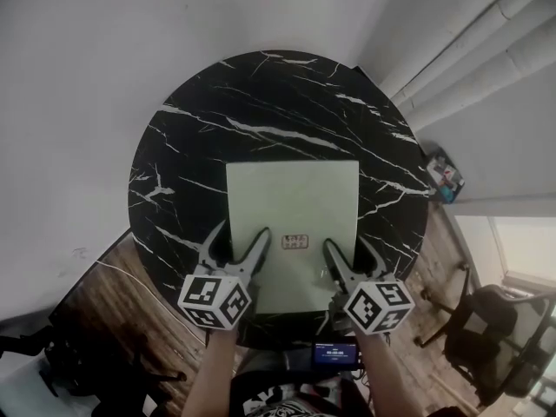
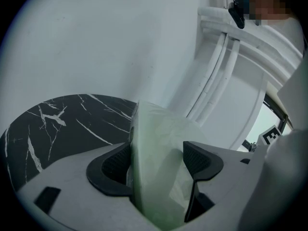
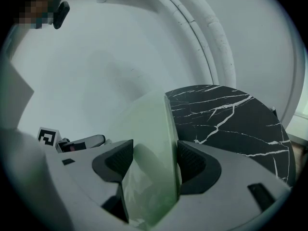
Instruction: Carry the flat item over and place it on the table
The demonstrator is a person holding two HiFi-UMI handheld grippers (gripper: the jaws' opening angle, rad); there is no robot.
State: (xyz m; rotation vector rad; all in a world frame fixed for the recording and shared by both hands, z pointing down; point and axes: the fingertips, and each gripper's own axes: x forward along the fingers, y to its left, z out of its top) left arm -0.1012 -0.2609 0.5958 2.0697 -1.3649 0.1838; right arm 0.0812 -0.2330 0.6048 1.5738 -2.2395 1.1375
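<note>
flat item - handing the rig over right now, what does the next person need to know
Left gripper: shut on the item at its near edge.
Right gripper: shut on the same edge.
The item is level over the near half of the table; I cannot tell whether it touches the top.
Done: item brought over the table.
Left: set it down flat, open both grippers, draw back.
</note>
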